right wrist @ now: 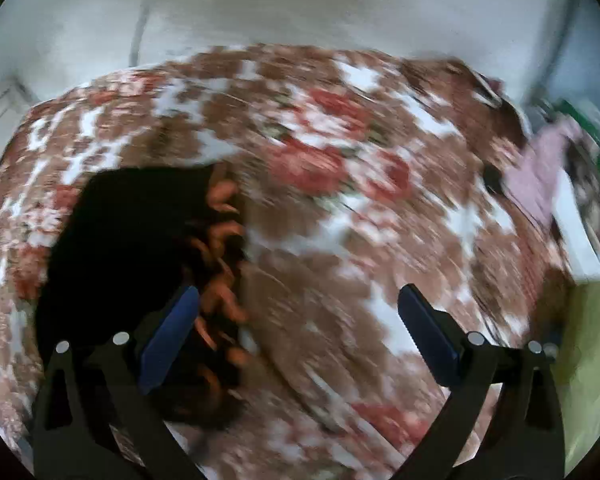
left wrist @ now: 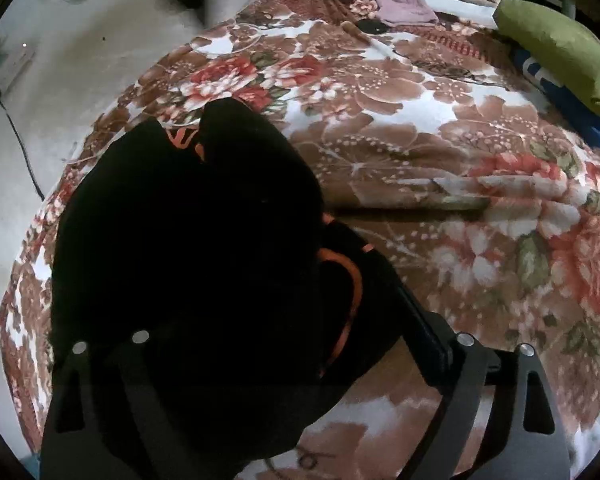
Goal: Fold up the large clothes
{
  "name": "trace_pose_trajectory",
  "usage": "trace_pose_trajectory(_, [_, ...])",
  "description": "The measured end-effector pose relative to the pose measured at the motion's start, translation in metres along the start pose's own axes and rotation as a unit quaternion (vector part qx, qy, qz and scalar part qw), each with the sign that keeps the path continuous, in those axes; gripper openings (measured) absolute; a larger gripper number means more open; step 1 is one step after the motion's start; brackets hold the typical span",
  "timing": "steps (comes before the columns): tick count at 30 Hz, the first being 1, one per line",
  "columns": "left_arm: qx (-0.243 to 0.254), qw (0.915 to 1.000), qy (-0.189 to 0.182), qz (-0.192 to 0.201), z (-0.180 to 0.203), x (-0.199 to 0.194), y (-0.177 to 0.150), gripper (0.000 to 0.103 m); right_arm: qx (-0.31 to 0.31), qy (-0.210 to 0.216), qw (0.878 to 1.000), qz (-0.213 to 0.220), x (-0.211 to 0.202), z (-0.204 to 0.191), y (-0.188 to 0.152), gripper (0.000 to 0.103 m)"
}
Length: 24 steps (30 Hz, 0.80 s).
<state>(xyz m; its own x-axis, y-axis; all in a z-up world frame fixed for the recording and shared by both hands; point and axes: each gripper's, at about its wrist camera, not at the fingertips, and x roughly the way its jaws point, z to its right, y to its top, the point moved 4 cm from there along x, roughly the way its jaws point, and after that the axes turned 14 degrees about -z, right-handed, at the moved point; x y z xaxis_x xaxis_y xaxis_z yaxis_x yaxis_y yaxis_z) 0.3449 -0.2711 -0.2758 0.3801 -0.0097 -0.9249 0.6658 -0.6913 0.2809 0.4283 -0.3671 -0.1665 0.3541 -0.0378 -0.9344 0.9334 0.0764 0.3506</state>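
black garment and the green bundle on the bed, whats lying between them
In the left wrist view, only bare floral blanket lies between the black garment and the green bundle; blue cloth sits just under the bundle.

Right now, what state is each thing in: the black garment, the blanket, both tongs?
Black garment: bunched in a heap on the blanket, not flat.
Floral blanket: spread over the bed, slightly rumpled.
Left tongs: open, garment between them.
Right tongs: open, empty, view blurred.

My right gripper [right wrist: 298, 316] has dark-blue pads on black linkage arms (silver rivets at the pivots).
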Motion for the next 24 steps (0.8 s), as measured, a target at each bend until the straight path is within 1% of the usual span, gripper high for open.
trace_pose_trajectory(2, [-0.008,0.9998,-0.013,0.012,-0.008,-0.01,-0.004,0.087,-0.021,0.006,1.0,0.003,-0.003,-0.024,0.018,0.098])
trace_pose_trajectory(4, [-0.019,0.9989,-0.031,0.03,-0.016,-0.026,-0.009,0.088,-0.042,0.005,0.999,0.002,-0.002,-0.044,0.029,0.098])
trace_pose_trajectory(6, [-0.025,0.9977,-0.044,0.045,-0.02,-0.04,-0.017,0.088,-0.063,0.004,0.998,0.0,-0.001,-0.066,0.038,0.098])
trace_pose_trajectory(10, [-0.041,0.9948,-0.063,0.069,-0.028,-0.071,-0.043,0.088,-0.075,0.007,0.997,-0.013,0.007,-0.095,0.046,0.098])
trace_pose_trajectory(13, [-0.062,0.9926,-0.069,0.079,-0.041,-0.095,-0.064,0.088,-0.081,0.019,0.996,-0.014,0.01,-0.114,0.047,0.098])
trace_pose_trajectory(15, [-0.079,0.991,-0.068,0.084,-0.057,-0.109,-0.074,0.088,-0.089,0.028,0.996,-0.012,0.012,-0.128,0.047,0.098])
trace_pose_trajectory(16, [-0.094,0.9901,-0.061,0.085,-0.072,-0.115,-0.079,0.088,-0.094,0.033,0.995,-0.013,0.016,-0.134,0.047,0.098])
trace_pose_trajectory(18, [-0.119,0.9888,-0.053,0.074,-0.098,-0.115,-0.082,0.089,-0.1,0.035,0.994,-0.02,0.028,-0.142,0.045,0.098])
trace_pose_trajectory(19, [-0.144,0.985,-0.057,0.077,-0.119,-0.111,-0.082,0.089,-0.101,0.032,0.994,-0.029,0.036,-0.143,0.043,0.098])
trace_pose_trajectory(20, [-0.159,0.9825,-0.06,0.076,-0.132,-0.106,-0.081,0.089,-0.1,0.03,0.994,-0.042,0.048,-0.142,0.039,0.098])
trace_pose_trajectory(21, [-0.174,0.9803,-0.065,0.066,-0.148,-0.096,-0.076,0.089,-0.098,0.029,0.994,-0.05,0.056,-0.14,0.035,0.098])
trace_pose_trajectory(23, [-0.182,0.9792,-0.065,0.061,-0.164,-0.081,-0.067,0.089,-0.091,0.033,0.994,-0.059,0.067,-0.134,0.027,0.098])
trace_pose_trajectory(24, [-0.179,0.9795,-0.071,0.058,-0.17,-0.071,-0.06,0.089,-0.087,0.04,0.994,-0.06,0.07,-0.131,0.024,0.098])
